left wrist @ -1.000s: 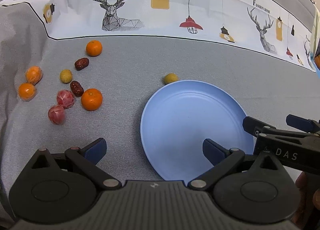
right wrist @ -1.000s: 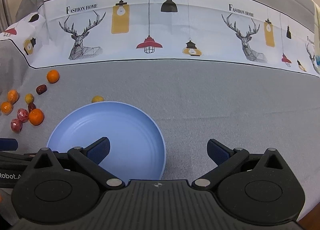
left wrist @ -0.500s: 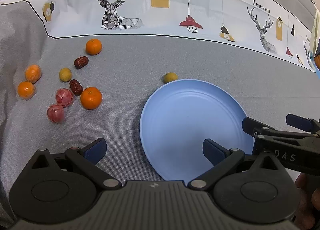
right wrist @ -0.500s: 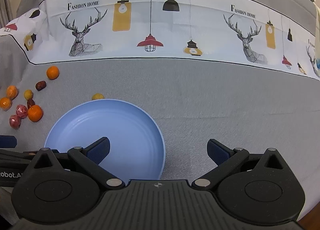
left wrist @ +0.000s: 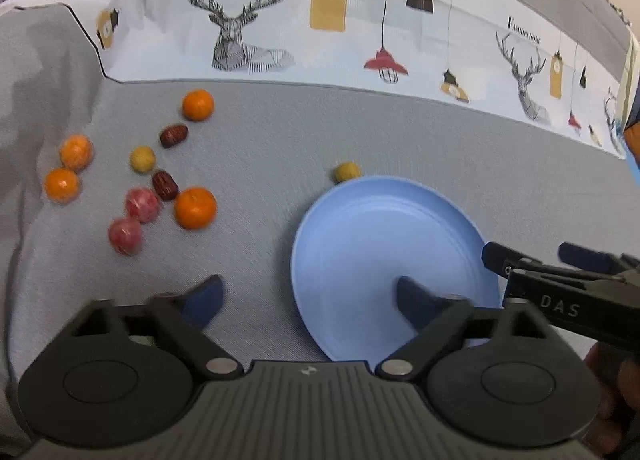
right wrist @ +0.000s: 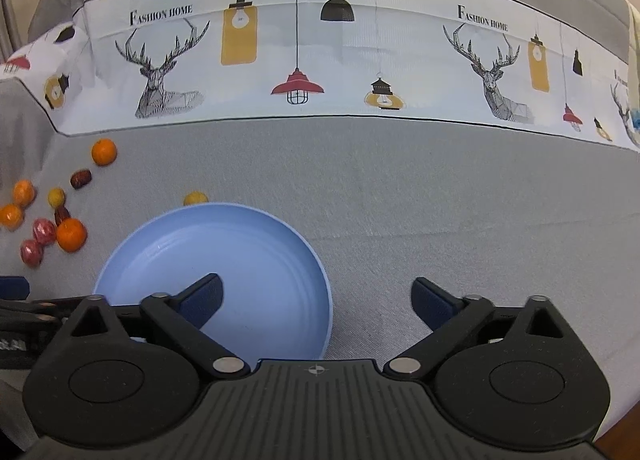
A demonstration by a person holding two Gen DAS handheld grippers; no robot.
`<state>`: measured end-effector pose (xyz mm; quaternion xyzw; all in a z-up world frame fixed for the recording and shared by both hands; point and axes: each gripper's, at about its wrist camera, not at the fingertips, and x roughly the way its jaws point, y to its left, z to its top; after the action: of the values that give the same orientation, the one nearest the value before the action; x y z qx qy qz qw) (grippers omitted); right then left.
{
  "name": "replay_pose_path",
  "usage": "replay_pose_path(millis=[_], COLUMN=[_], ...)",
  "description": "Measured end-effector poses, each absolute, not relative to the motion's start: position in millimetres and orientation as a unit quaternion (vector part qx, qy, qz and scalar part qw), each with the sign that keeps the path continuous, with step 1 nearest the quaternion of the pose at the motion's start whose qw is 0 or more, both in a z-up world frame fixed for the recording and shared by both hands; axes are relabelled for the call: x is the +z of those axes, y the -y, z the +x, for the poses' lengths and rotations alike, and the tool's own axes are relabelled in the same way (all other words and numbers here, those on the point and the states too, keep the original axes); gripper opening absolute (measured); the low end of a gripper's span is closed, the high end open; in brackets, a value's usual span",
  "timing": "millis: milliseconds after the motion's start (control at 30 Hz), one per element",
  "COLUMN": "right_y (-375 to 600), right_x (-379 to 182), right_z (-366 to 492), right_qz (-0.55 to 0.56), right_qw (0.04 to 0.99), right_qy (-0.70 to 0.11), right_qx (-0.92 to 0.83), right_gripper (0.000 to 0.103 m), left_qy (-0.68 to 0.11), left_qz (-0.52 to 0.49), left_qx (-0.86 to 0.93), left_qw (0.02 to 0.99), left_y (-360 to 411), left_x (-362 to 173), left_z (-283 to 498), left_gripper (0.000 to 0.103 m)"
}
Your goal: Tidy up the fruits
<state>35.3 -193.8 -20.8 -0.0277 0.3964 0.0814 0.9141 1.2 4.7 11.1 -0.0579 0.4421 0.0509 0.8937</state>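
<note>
A light blue plate (left wrist: pixel 380 236) lies on the grey cloth with nothing on it. To its left are scattered fruits: an orange (left wrist: pixel 195 207), another orange (left wrist: pixel 198 104), two wrapped oranges (left wrist: pixel 76 151), two dark red dates (left wrist: pixel 165 185), two pink wrapped fruits (left wrist: pixel 143 204) and a small yellow fruit (left wrist: pixel 142 158). A second yellow fruit (left wrist: pixel 346 171) sits at the plate's far rim. My left gripper (left wrist: pixel 308 288) hovers over the plate's left edge with its jaws closing on nothing. My right gripper (right wrist: pixel 317 286) hangs over the plate's (right wrist: pixel 220 244) right edge, its jaws narrowing slightly, with nothing between them.
A white printed band with deer and lamps (right wrist: pixel 296 60) runs across the cloth behind the fruits. Bare grey cloth (right wrist: pixel 460 200) stretches to the right of the plate. A person's hand (left wrist: pixel 616 392) shows at the lower right of the left wrist view.
The left gripper's fingers have drawn inward, and the left view is blurred and has shifted a little. The right gripper's fingers have narrowed slightly. The fruits and plate have not moved.
</note>
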Motion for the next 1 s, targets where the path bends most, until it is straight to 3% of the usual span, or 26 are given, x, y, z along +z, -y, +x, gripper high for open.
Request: replay_pose_path(millis=[33, 100, 133, 167, 200, 233, 333, 367, 500, 667, 1000], right_y=[194.0, 191.9, 190.1, 188.1, 187.0, 186.1, 184.2, 182.5, 177.5, 170.8, 145.0], right_x=[-19.8, -17.7, -16.1, -14.1, -12.1, -10.2, -4.3, -2.6, 2.2, 6.6, -7.3], right_z=[36.2, 37.1, 37.0, 36.5, 36.9, 37.7, 39.7, 40.0, 43.9, 58.3, 120.1], right_qz=[-0.023, -0.018, -0.016, -0.012, -0.005, 0.005, 0.032, 0.032, 0.04, 0.06, 0.053], right_qw=[0.915, 0.916, 0.917, 0.918, 0.918, 0.917, 0.917, 0.918, 0.917, 0.907, 0.892], right_qy=[-0.396, -0.392, -0.388, -0.383, -0.379, -0.378, -0.37, -0.366, -0.363, -0.371, -0.396], right_qx=[0.081, 0.086, 0.092, 0.102, 0.114, 0.128, 0.148, 0.15, 0.16, 0.19, 0.211], right_gripper=[0.095, 0.088, 0.077, 0.068, 0.043, 0.026, 0.025, 0.025, 0.026, 0.026, 0.029], left_qy=[-0.439, -0.424, -0.415, -0.408, -0.4, -0.391, -0.401, -0.44, -0.447, -0.464, -0.492], left_qz=[-0.052, -0.029, -0.012, 0.002, 0.013, 0.02, -0.004, -0.05, -0.158, -0.17, -0.236], left_qx=[0.04, 0.017, 0.011, 0.011, 0.01, 0.01, 0.049, 0.082, 0.118, 0.132, 0.155], left_qw=[0.896, 0.905, 0.91, 0.913, 0.916, 0.92, 0.915, 0.893, 0.873, 0.859, 0.824], left_y=[-8.4, -15.9, -20.6, -25.5, -31.8, -39.1, -72.9, -90.2, -129.3, -134.5, -166.4], left_x=[18.9, 37.1, 47.0, 54.3, 60.1, 63.0, 44.0, 35.0, 30.2, 23.1, -1.7], left_z=[2.9, 6.2, 8.0, 10.7, 13.3, 15.6, 21.3, 28.0, 32.1, 34.1, 31.2], left_gripper=[0.058, 0.037, 0.029, 0.028, 0.027, 0.027, 0.027, 0.027, 0.027, 0.03, 0.05])
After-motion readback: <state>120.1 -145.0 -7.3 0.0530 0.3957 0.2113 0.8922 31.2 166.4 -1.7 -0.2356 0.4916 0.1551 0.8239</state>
